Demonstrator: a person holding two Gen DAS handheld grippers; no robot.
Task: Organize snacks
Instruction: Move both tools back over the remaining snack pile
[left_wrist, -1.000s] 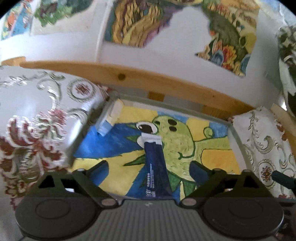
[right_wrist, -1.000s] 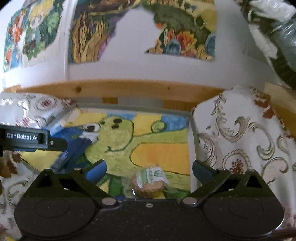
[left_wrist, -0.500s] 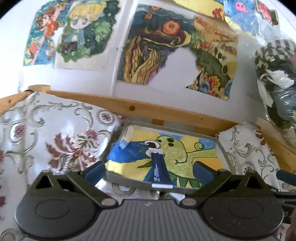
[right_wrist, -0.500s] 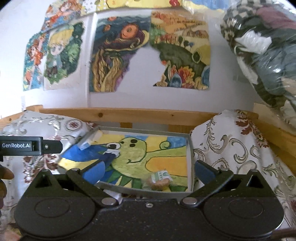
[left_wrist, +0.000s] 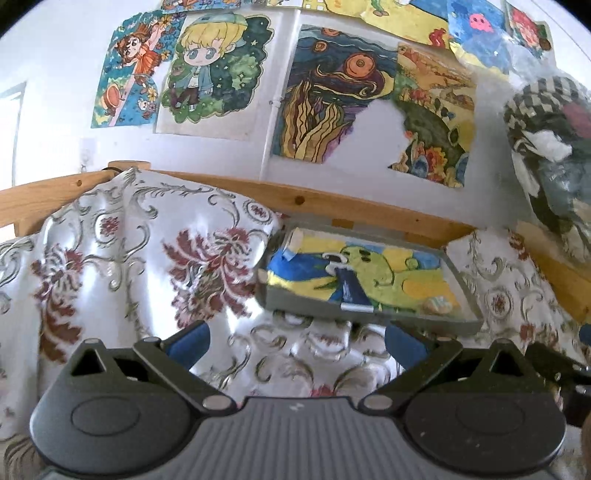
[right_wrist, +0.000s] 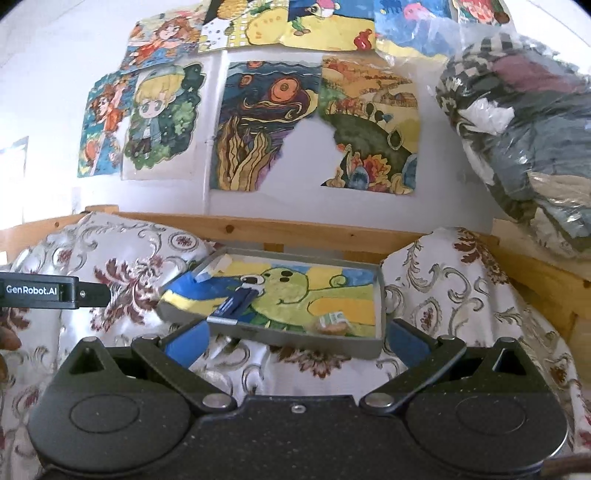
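A shallow grey tray (right_wrist: 365, 349) lined with a bright cartoon drawing is sitting on a bed or bench draped in a shiny floral cloth (left_wrist: 122, 258), and two snacks are lying inside it. A long dark blue packet (right_wrist: 236, 303) is resting near the tray's front-left edge, its silver end lapping that front rim. A small round cookie in a clear wrapper (right_wrist: 331, 325) is lying toward the front-right corner, well apart from the packet. The left gripper (left_wrist: 295, 339) and the right gripper (right_wrist: 295, 341) are both hovering short of the tray's front rim with their blue-tipped fingers spread wide and gripping nothing. Judging by this, the sorting looks largely done or finished: both visible snacks are sitting inside the tray, and no loose snack is showing on the cloth. Whether more snacks are waiting outside the views cannot be told. For room to move, the middle and back of the tray are lying open. Raised folds of cloth are crowding the tray's left and right edges, a wooden rail (right_wrist: 295, 227) is running just behind its back edge, and a plastic-wrapped bundle (right_wrist: 524, 129) is bulging at the far right. The approach from the front looks freest.
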